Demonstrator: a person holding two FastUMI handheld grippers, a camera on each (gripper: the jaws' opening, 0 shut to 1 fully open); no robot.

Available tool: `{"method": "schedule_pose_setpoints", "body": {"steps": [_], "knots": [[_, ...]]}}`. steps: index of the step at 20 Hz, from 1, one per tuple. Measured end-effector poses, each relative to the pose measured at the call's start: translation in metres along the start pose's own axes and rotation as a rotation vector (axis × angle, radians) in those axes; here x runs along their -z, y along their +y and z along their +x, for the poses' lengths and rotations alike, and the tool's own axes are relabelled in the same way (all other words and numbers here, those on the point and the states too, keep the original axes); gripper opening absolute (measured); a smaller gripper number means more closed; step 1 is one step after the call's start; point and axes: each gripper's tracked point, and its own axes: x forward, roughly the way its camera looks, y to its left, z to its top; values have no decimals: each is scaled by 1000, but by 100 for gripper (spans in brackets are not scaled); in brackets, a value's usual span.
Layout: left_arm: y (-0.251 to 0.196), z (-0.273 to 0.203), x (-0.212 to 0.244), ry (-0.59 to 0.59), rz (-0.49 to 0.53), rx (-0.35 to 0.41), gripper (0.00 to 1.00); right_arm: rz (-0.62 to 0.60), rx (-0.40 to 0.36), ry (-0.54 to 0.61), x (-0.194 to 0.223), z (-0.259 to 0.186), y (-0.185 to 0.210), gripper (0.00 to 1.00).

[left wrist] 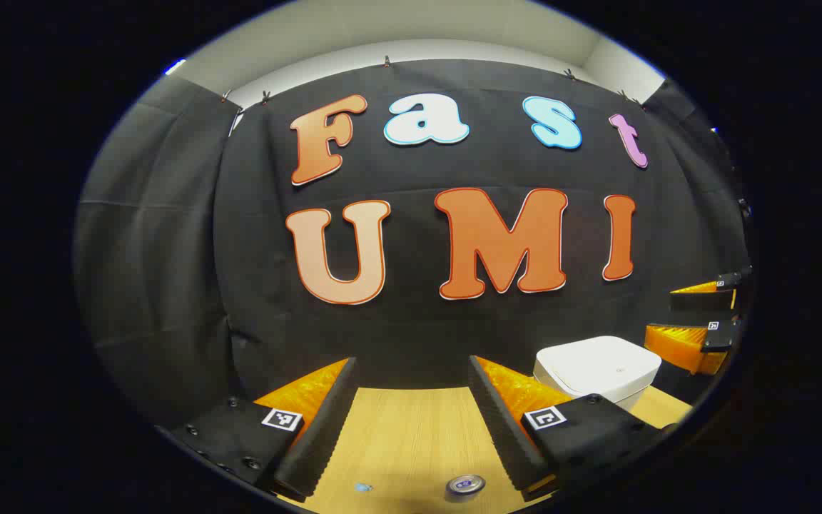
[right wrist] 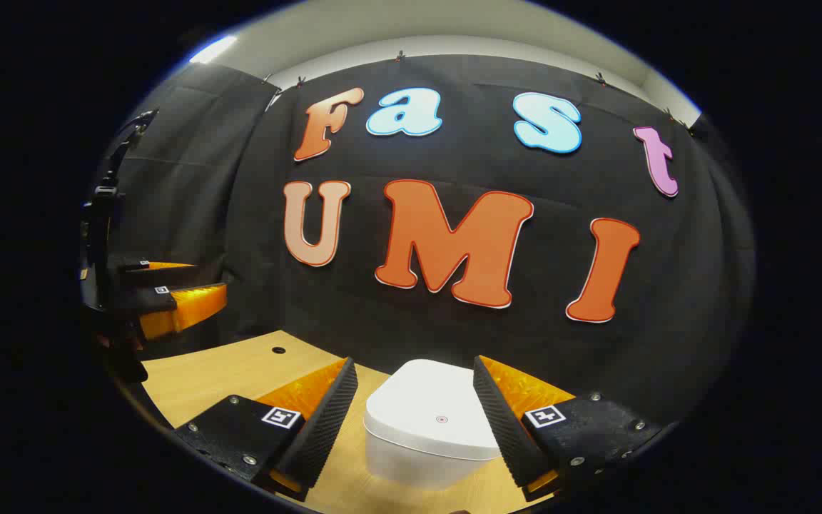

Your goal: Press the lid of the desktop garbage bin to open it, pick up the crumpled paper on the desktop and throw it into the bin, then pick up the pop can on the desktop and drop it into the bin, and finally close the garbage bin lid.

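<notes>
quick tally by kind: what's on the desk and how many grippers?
Garbage bin, white, lid closed: 1
Pop can, top showing: 1
Grippers, left gripper and right gripper, both open: 2
Total: 4

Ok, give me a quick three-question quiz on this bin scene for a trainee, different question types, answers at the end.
1. True or false: the lid of the garbage bin is shut.
2. Multiple choice: in the left gripper view, the pop can lies (A) inside the bin, (B) on the desktop between and just ahead of the left gripper fingers, (C) held in the right gripper.
3. Fill in: both grippers are ____ and hold nothing.

Key: 1 true; 2 B; 3 open.
</notes>
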Motion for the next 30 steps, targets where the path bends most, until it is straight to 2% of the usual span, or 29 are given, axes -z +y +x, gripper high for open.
{"method": "schedule_pose_setpoints", "body": {"steps": [2,4,5,7,9,10,22,26,30], "knots": [[11,4,-2,-16,20,8,95,25,10,9,-1,3,9,98],[18,7,-3,-22,25,22,99,27,27,16,-4,5,14,98],[21,7,-1,-20,28,28,95,20,43,11,-6,7,15,98],[28,11,2,-14,30,37,100,16,60,5,-11,12,19,98],[35,14,7,-7,27,42,95,16,70,11,-12,14,22,98],[37,15,9,-3,22,42,99,17,75,10,-12,15,23,98],[64,23,29,34,-29,-10,100,8,108,53,2,21,24,98],[67,23,34,52,-40,-19,98,10,123,61,4,20,16,95],[72,18,39,61,-33,-36,98,-11,139,100,11,24,6,86]]}}
